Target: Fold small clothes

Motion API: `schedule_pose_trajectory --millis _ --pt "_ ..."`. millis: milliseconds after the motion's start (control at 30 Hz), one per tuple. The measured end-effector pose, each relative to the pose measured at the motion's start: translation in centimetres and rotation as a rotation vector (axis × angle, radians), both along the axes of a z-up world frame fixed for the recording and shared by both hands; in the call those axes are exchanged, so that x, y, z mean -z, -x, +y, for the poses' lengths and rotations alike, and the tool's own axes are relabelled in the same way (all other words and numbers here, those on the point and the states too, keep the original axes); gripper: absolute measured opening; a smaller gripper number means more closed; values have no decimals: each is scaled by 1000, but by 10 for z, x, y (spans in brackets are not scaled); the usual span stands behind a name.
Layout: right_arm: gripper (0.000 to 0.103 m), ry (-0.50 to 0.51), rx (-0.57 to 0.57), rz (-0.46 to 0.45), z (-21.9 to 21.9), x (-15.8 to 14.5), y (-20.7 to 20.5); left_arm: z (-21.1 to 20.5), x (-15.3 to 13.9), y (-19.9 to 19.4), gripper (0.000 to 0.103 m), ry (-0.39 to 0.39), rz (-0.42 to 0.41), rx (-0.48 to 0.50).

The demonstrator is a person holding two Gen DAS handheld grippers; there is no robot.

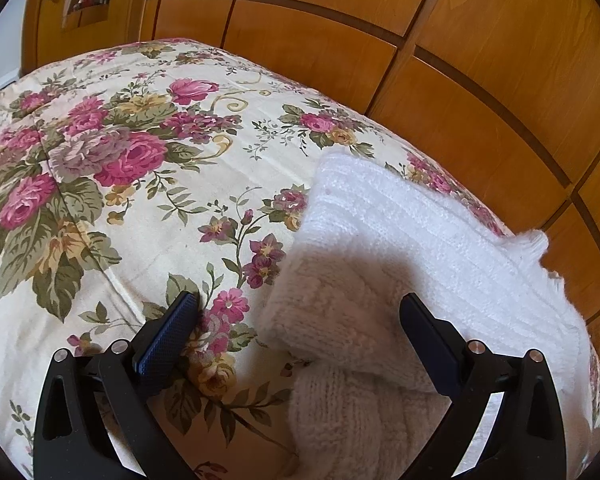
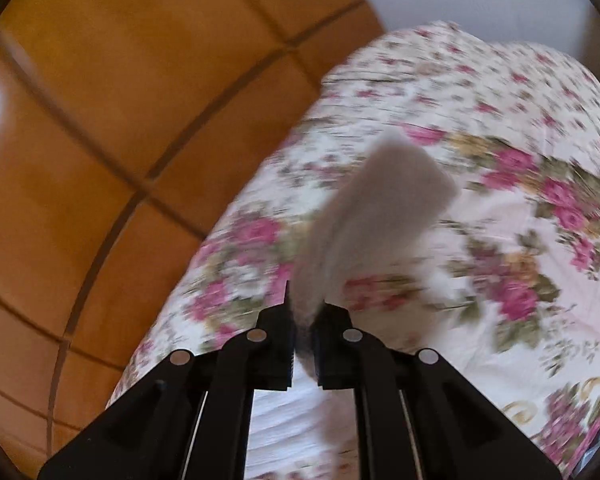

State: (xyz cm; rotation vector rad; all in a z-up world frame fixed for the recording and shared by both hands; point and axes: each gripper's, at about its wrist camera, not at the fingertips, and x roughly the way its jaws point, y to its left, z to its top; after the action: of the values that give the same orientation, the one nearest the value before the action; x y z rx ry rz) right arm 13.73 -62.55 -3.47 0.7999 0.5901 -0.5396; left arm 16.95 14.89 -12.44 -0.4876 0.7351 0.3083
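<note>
The sweater is white, soft and knitted, with ribbed lines across it. It lies on the bed near the edge, partly folded, with one thick flap lying over the rest. One end of it sticks up in the air, looks grey and blurry there.

Left tool – black frame, silver rivets, blue textured pads, right tool alike

A bed covered by a cream quilted spread printed with pink roses and green leaves was seen in both views. A white knitted woollen garment, partly folded over itself, was laid near its edge.
</note>
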Motion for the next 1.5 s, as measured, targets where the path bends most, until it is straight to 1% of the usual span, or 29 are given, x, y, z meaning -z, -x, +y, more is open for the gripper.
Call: schedule_pose_trajectory --millis 133,233,333,467,567,700,867,933,1000,1033,1067,1100,1133,1167,1233,1300,1400,1467,1500 --pt "7 48 -106 -26 52 -20 -30 0 0 0 99 1 -1 0" --pt "7 74 -200 -38 94 -28 -50 0 0 1 99 3 -3 0" --pt "7 125 -312 -36 143 -33 -70 0 0 1 99 8 -8 0" --pt "7 182 -459 -10 208 -32 -93 0 0 2 99 11 -11 1" --pt "7 187 -548 -4 251 -26 -106 0 0 2 99 11 -11 1" --pt "7 204 -664 12 306 -10 -116 0 0 2 99 10 -11 1" --pt "7 239 -803 34 360 14 -113 1 0 2 99 11 -12 2" --pt "9 282 -869 47 384 24 -109 0 0 2 99 11 -12 2" --pt "13 330 -936 56 406 33 -105 1 0 2 99 12 -12 2" --pt "20 349 -971 63 415 37 -103 1 0 2 99 12 -13 2" --pt "36 363 -1008 71 422 42 -100 1 0 2 99 12 -12 2" --pt "45 374 -1052 79 430 50 -97 1 0 2 99 12 -12 2" --pt "57 381 -1078 84 435 55 -95 0 0 2 99 14 -13 3" --pt "63 389 -1098 88 437 59 -91 0 0 2 99 14 -13 3" --pt "69 413 -1110 94 435 65 -81 0 0 2 99 14 -13 3" --pt "73 421 -1085 72 423 66 -67 0 0 2 99 14 -13 3" --pt "81 454 -998 34 392 57 -47 1 0 2 99 13 -12 4" --pt "87 504 -923 38 379 53 -37 1 0 2 99 14 -13 4" --pt "87 560 -860 65 370 50 -33 1 0 2 99 14 -13 4"
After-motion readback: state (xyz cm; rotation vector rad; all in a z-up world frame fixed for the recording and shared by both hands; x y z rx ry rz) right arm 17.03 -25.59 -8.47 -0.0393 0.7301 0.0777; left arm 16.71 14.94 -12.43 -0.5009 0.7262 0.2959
